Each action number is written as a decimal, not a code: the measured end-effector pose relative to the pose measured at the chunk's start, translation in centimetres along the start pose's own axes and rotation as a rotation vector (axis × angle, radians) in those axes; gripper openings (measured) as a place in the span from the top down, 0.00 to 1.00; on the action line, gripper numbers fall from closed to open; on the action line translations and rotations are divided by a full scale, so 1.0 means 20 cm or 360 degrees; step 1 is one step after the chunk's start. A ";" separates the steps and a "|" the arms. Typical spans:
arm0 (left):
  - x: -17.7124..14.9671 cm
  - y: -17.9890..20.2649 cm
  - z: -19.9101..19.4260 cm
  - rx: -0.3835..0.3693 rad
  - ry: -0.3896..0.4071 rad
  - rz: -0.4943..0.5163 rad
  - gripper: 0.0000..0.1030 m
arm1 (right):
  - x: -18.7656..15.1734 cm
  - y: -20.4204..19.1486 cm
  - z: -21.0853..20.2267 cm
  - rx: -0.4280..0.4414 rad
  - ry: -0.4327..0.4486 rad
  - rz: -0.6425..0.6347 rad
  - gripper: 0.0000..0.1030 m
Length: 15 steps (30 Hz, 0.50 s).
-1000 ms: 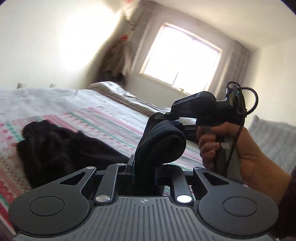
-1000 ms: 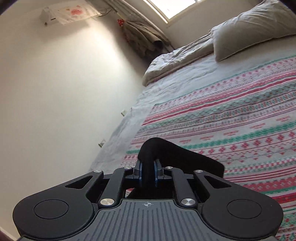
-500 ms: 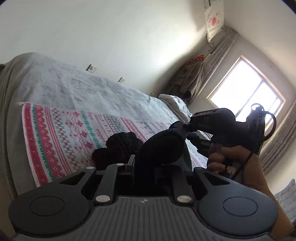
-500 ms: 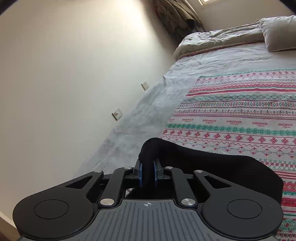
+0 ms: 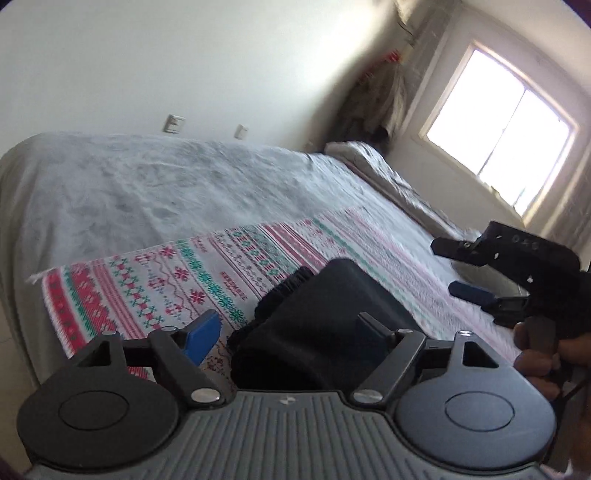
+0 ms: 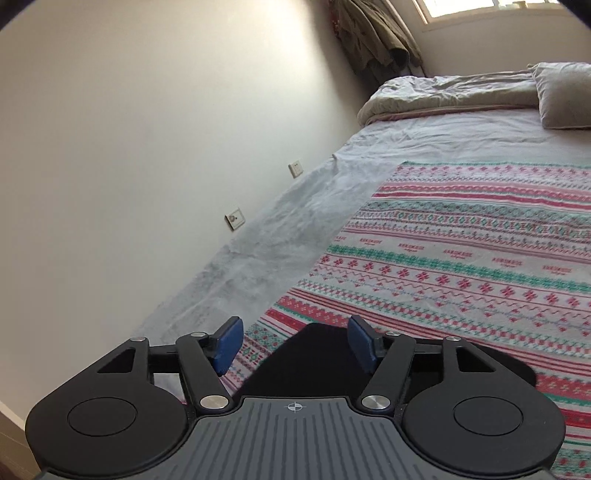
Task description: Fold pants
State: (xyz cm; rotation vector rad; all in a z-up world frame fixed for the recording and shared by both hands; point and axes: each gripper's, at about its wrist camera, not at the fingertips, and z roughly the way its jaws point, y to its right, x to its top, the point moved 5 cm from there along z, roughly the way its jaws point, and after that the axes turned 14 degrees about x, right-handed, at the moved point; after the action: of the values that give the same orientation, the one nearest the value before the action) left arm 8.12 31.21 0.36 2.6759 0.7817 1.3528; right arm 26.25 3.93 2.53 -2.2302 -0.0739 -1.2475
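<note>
The black pants (image 5: 317, 325) lie folded in a compact bundle on the patterned blanket (image 5: 207, 273). My left gripper (image 5: 286, 332) is open, its blue-padded fingers spread to either side of the bundle and just above it. My right gripper (image 6: 295, 343) is open too, with the pants (image 6: 317, 362) lying flat below and between its fingers. The right gripper also shows at the right of the left wrist view (image 5: 517, 280), held in a hand, its jaws apart.
The blanket (image 6: 461, 251) covers a grey bed (image 5: 147, 184) set against a white wall with sockets (image 6: 234, 218). A rolled duvet (image 6: 443, 92) and pillow (image 6: 565, 96) lie at the far end, under a window (image 5: 506, 136) with hanging clothes (image 6: 373, 33) beside it.
Both grippers were shut on the black pants and have opened. The pants now lie released on the blanket, and both grippers have swung lower toward the bed.
</note>
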 end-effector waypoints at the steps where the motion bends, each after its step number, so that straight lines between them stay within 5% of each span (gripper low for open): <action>1: 0.01 0.01 0.02 -0.0024 -0.0038 0.0071 0.17 | -0.01 0.03 -0.05 -0.0003 0.0007 -0.0005 0.30; 7: 0.10 0.04 0.14 -0.0169 -0.0169 0.0233 0.03 | -0.14 0.24 -0.28 -0.0100 -0.0053 0.0065 0.24; 15: 0.19 0.05 0.46 -0.0442 -0.0637 0.0280 0.00 | -0.35 0.39 -0.45 -0.0107 -0.0192 0.0122 0.19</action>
State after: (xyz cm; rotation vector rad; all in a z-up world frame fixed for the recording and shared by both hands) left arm 17.46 33.65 -2.31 2.6987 0.2998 0.8254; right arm 17.89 -5.60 -3.00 -2.3421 0.0077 -1.0893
